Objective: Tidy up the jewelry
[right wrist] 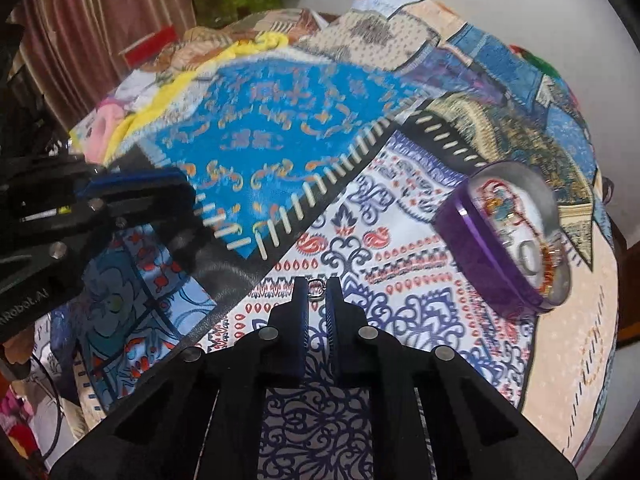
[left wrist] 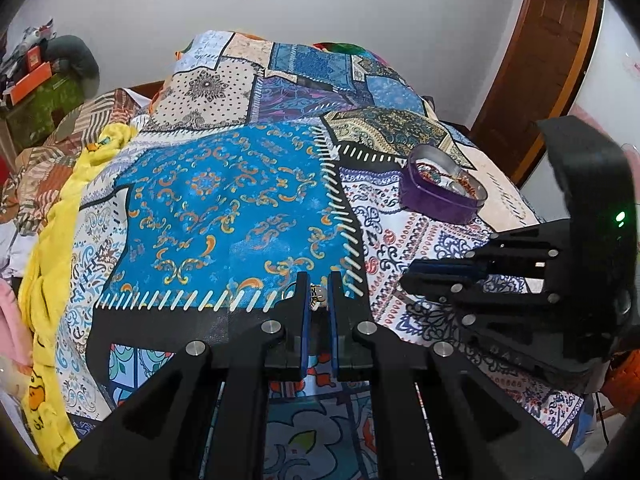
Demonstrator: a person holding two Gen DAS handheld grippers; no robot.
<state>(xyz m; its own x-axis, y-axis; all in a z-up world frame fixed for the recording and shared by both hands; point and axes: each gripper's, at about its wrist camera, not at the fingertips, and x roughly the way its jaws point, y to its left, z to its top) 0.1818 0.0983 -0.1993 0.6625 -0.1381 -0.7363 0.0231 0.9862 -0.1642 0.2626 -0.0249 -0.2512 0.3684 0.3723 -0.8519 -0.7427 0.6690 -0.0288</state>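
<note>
Your right tongs (right wrist: 318, 294) pinch a small ring (right wrist: 316, 290); your left tongs (left wrist: 319, 294) clamp a jewelry piece (left wrist: 318, 295); purple box (right wrist: 504, 240) at two o'clock.

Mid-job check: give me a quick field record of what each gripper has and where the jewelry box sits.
left gripper: shut on a small pale jewelry piece, too small to identify
right gripper: shut on a small silver ring
jewelry box: purple, open, on the patchwork bedspread, ahead and to the right of the right gripper
box contents: mixed beaded pieces and a ring-like item, blurred
other: yellow cloth along the bedspread's left edge
</note>
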